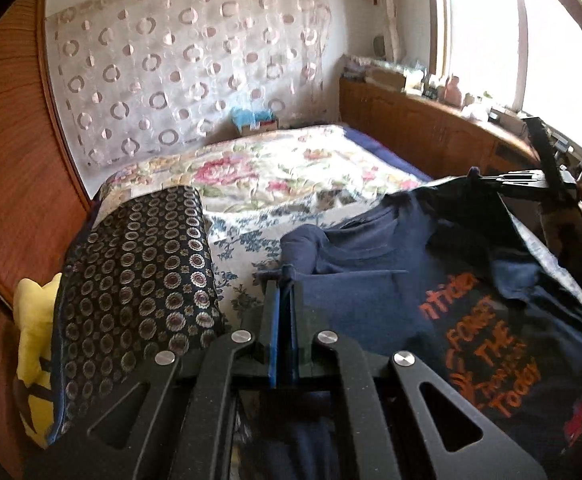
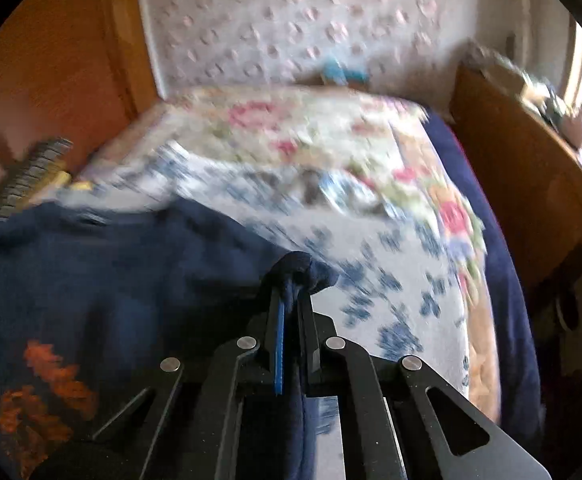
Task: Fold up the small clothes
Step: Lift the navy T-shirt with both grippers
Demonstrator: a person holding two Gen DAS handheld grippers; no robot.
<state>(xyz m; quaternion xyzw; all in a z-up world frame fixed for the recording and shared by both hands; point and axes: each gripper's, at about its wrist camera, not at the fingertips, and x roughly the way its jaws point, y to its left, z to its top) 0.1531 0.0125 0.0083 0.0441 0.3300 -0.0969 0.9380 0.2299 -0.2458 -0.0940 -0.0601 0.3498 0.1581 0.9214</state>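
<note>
Navy T-shirt (image 1: 371, 292), neckline toward flowered bedspread (image 1: 291, 164)

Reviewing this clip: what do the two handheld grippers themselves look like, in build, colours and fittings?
Both match. The left gripper and right gripper are matte black, with flat angular linkage arms that have triangular cut-outs, and round silver pivot pins. Each has two narrow black fingers with a bright blue pad strip on the inside. No cables, markings or sleeves show clearly.

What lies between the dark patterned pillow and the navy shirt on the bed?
In the left wrist view, only a bare strip of floral bedspread separates the pillow from the shirt.
</note>
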